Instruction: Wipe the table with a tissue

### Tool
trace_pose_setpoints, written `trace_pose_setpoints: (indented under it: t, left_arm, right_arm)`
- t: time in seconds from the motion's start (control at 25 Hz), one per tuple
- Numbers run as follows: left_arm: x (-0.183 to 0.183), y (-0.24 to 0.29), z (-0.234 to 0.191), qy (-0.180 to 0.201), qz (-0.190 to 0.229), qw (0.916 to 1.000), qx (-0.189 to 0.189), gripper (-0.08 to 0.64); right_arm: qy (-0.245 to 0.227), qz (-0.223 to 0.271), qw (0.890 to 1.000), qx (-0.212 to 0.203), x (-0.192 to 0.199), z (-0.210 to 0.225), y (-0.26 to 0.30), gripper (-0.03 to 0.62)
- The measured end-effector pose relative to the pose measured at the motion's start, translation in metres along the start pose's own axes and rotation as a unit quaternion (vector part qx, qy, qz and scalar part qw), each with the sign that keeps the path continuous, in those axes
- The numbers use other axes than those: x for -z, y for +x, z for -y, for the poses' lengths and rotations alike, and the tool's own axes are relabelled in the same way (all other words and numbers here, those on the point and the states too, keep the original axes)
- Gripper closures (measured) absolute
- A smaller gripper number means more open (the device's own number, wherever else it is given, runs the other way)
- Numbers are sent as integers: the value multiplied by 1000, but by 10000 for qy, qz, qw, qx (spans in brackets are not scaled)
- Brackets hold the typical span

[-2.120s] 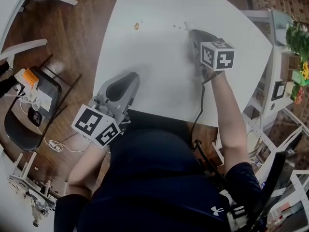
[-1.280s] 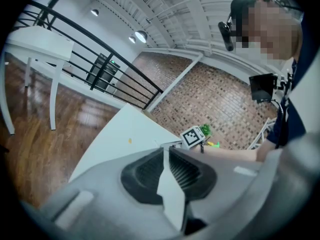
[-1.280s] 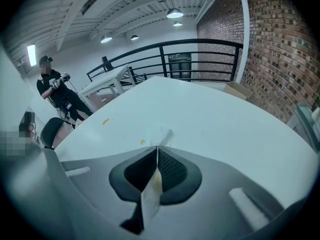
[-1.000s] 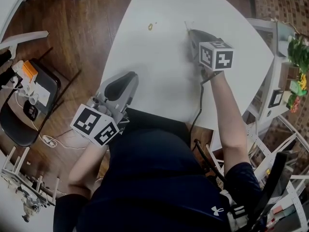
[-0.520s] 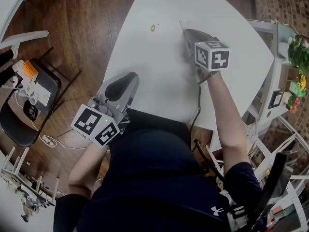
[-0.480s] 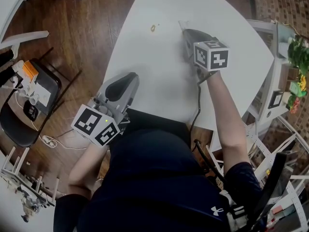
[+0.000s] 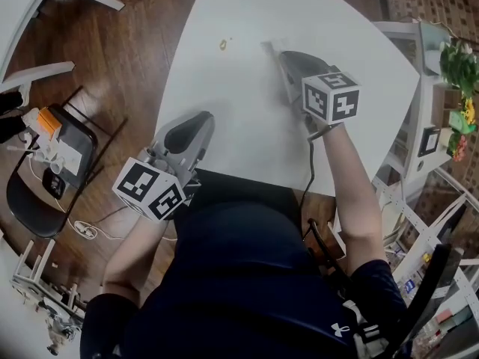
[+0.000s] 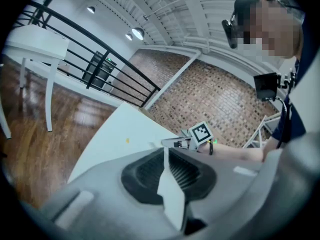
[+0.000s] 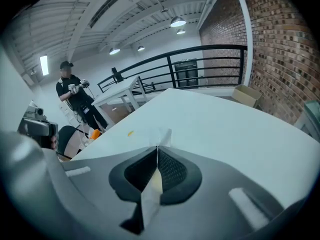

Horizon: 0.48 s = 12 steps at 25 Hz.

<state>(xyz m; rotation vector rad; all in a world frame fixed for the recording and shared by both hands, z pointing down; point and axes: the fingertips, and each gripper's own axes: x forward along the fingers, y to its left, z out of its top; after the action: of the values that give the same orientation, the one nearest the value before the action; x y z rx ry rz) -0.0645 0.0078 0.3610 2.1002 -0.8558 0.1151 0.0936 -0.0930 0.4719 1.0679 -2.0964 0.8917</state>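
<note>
Okay, left first: the left tongs (image 7: pixel 200 120) hang at the near left edge of the worktop (image 7: pixel 352 28). Their pads are together at the tips with nothing held that we can see, and they are well apart from the action. Further right, and farther up the worktop, a small yellow crumb (image 7: pixel 222 45) sits alone on bare white surface. Right of it comes the tissue (image 7: pixel 266 45), a small white wad sticking out past the tips of the right tongs (image 7: pixel 277 50), which are clamped tight on it. The key relation as we read it: in the head view the crumb lies left of the tissue, near but apart. It is also a bit left of the line the right tongs point along. We judge a wipe toward it would need a leftward sweep rather than a straight push, and the right hand is by far the nearer. Two things are hard to call: whether the tissue touches the worktop or hangs just above it, and the tissue's long axis, since most of it is buried between the pads. A pale sliver along the seam in both gripper views could be tissue or tool; we can't tell. The person's torso (image 7: pixel 247 275) covers the worktop's near edge.
</note>
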Motion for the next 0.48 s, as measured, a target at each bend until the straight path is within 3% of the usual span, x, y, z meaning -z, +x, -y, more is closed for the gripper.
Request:
trace_pose_setpoints:
  t: [0.28, 0.48]
  left_arm:
    - [12, 37, 59, 429, -53, 9990, 113, 532]
    - [24, 36, 91, 601, 23, 9982, -80, 524]
  right_arm:
    - [435, 372, 9980, 272, 30, 66, -59, 578]
    - [269, 366, 9988, 167, 36, 76, -56, 578]
